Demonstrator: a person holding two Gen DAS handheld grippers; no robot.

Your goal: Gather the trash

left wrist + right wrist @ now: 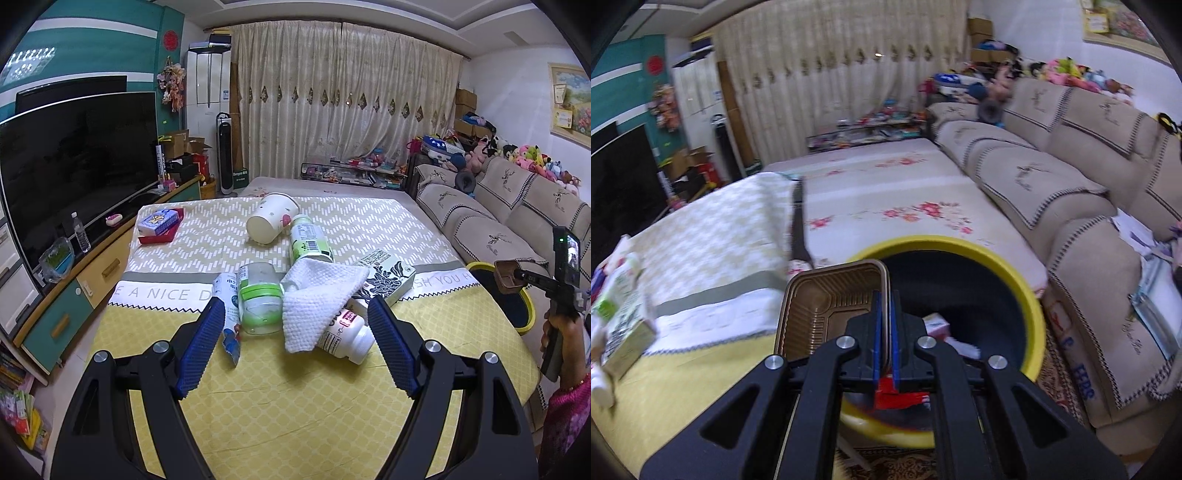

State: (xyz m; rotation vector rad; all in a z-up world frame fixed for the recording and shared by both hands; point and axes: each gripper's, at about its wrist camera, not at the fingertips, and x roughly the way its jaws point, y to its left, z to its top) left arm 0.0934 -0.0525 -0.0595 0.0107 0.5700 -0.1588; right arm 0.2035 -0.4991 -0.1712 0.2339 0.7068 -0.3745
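Observation:
My left gripper point(295, 314) is open and empty above a pile of trash on the table: a white cloth point(317, 301), a clear jar with a green band point(258, 297), a white pill bottle point(347, 338), a green-labelled bottle point(308, 238), a patterned carton point(386, 278), a paper cup point(269, 218) and a blue-white wrapper point(229, 314). My right gripper point(885, 295) is shut on the rim of a brown plastic tray point(827, 299) and holds it by the edge of the yellow-rimmed trash bin point(1032, 295). The tray point(506, 275) and bin point(528, 310) also show in the left wrist view.
The table carries a yellow and white cloth point(280, 402). A red tray with a blue box point(160, 225) sits at its far left. A sofa point(1071, 192) stands to the right, a TV point(74, 162) on a cabinet to the left. Some trash lies inside the bin.

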